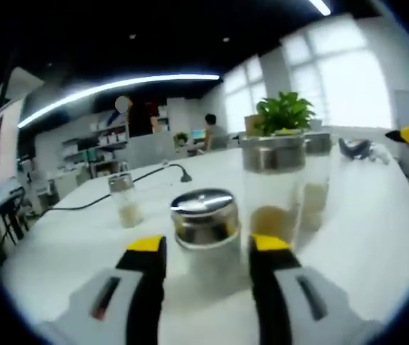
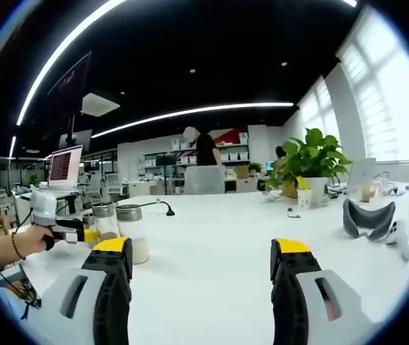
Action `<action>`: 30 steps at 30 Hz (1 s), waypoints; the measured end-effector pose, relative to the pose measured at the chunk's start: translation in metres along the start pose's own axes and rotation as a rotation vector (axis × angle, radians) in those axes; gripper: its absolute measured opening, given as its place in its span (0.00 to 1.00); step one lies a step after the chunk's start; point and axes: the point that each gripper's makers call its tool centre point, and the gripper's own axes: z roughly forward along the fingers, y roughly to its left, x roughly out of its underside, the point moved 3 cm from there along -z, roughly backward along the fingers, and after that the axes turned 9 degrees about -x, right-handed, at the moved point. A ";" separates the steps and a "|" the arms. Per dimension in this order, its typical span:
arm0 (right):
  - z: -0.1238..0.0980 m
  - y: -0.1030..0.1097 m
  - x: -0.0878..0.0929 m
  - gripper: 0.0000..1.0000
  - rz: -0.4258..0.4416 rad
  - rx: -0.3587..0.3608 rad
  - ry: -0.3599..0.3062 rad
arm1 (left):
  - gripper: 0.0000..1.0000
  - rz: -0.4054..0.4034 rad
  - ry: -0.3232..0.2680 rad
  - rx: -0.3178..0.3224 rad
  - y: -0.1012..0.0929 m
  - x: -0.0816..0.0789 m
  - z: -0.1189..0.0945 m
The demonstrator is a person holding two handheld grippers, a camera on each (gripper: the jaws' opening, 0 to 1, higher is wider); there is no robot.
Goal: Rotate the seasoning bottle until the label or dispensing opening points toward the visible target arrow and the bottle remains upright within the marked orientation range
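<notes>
A short glass seasoning bottle (image 1: 204,224) with a shiny steel lid stands upright on the white table (image 1: 82,244). It is just ahead of my left gripper (image 1: 208,248), whose yellow-tipped jaws are open on either side of it. A taller steel-lidded jar (image 1: 274,188) stands close behind it to the right, and a small bottle (image 1: 123,200) stands apart on the left. In the right gripper view, my right gripper (image 2: 203,248) is open over bare table with nothing between its jaws. At the far left a hand holds the left gripper (image 2: 89,233) against the bottles (image 2: 131,231).
A potted plant (image 1: 285,113) and a black cable (image 1: 139,180) lie beyond the jars. A grey headset (image 2: 366,217) rests on the table at the right, a second plant (image 2: 312,162) is farther back, and a laptop (image 2: 64,167) is at the left. People stand in the office background.
</notes>
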 end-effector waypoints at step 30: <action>0.001 0.003 0.002 0.81 0.009 -0.013 0.007 | 0.52 -0.249 -0.075 -0.103 0.064 -0.025 -0.055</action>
